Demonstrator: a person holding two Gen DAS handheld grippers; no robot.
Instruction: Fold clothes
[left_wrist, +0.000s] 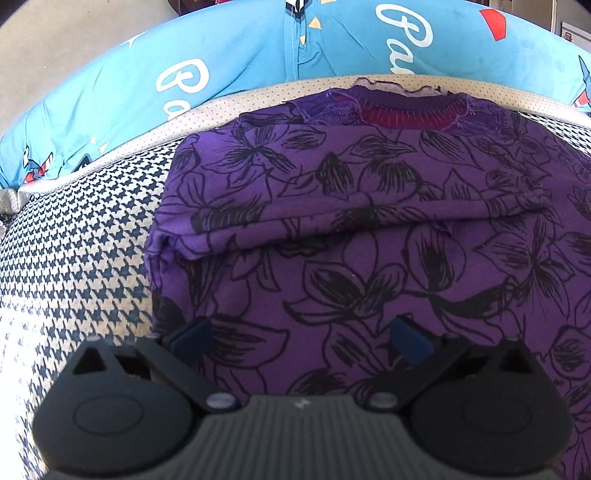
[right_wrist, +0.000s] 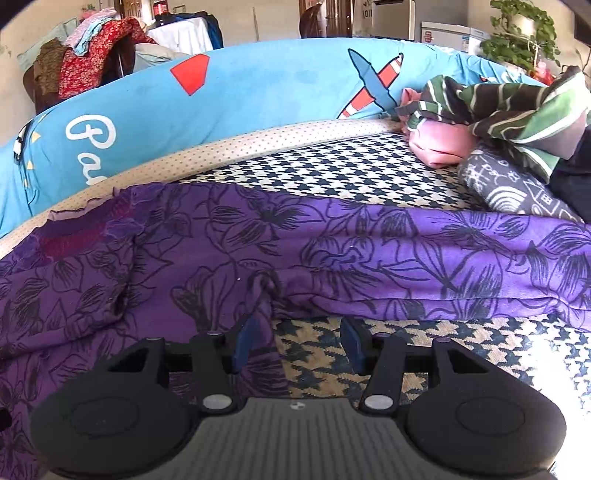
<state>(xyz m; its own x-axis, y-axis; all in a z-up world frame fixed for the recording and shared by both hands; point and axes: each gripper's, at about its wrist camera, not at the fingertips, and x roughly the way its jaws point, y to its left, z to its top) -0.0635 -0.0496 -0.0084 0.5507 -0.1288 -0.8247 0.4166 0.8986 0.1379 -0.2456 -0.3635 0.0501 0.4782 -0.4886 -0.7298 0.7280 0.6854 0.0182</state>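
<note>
Purple floral garment (left_wrist: 369, 229) is lying spread on the houndstooth bed (left_wrist: 85, 236).
Left gripper (left_wrist: 301, 336) is hovering over it, fingers released; right gripper (right_wrist: 297, 345) is sitting parted, seemingly empty, at its edge; only this view is showing the heaped clothes (right_wrist: 491, 110).

A houndstooth cover (right_wrist: 332, 170) in dark blue and cream spreads across the surface, edged at the far side by a cream dotted band (right_wrist: 221, 147). Beyond that band lies a long blue cushion (right_wrist: 240, 92) printed with white script, red shapes and a striped aeroplane; the left wrist view shows the same cushion (left_wrist: 240, 48) along its far edge. Far left in the right wrist view, a heap of red and brown fabrics (right_wrist: 85, 66) sits on some furniture. Far right, a leafy potted plant (right_wrist: 521, 33) stands near a white appliance (right_wrist: 447, 33).
</note>
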